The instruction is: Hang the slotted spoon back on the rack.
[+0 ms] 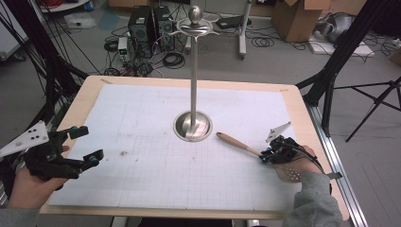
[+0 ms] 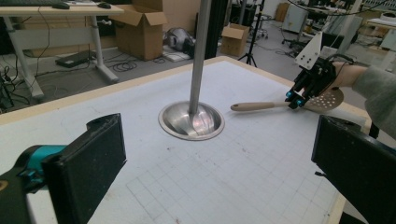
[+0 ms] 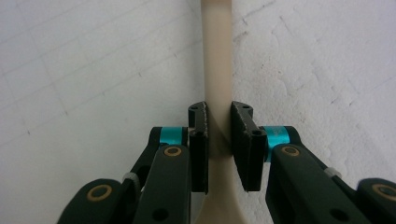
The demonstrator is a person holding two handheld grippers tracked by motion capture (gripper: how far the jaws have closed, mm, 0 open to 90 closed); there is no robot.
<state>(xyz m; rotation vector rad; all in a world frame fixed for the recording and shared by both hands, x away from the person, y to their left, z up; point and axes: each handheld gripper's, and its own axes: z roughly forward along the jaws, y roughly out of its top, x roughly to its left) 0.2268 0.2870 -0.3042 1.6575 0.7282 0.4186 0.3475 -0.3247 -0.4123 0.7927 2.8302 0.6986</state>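
Note:
A slotted wooden spatula (image 1: 239, 144) lies on the white gridded mat (image 1: 156, 175), its handle tip toward the metal stand and its perforated head (image 2: 327, 99) under the person's right hand. My right gripper (image 1: 266, 156) is shut on the spatula's handle (image 3: 217, 84) close to the head; the two pads press its sides. A metal stand (image 1: 193, 124) with a round base, tall pole and hooked ring on top (image 1: 195, 26) rises mid-table. My left gripper (image 1: 87, 145) hovers open over the mat's left edge, nothing between its fingers (image 2: 88, 163).
The mat covers a wooden table (image 1: 302, 118) whose right edge runs beside an aluminium rail (image 1: 340, 170). Tripod legs (image 1: 369, 101), cables, computers and cardboard boxes (image 1: 295, 16) stand on the floor beyond the table.

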